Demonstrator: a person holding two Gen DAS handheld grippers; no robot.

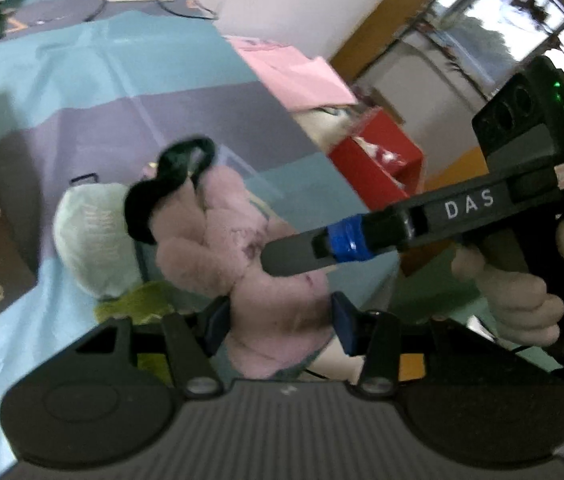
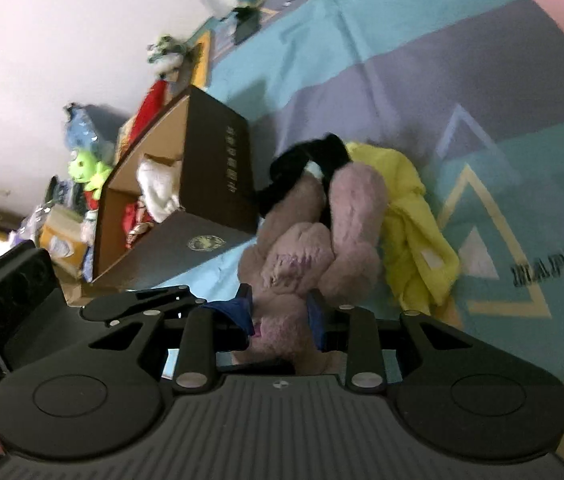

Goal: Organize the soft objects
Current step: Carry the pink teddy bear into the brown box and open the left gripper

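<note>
A pale green plush (image 1: 89, 236) is seen at the left on a striped bedsheet (image 1: 81, 92), with yellow cloth (image 1: 137, 304) beside it. At centre, a pink plush toy (image 1: 241, 248) with black trim is held above the sheet, gripped by both tongs: the left gripper (image 1: 277, 326) is closed on its lower body, and the right gripper (image 2: 282, 316) is clamped on it too. In the right wrist view, a brown box (image 2: 201, 184) containing soft items lies left of the toy.
</note>
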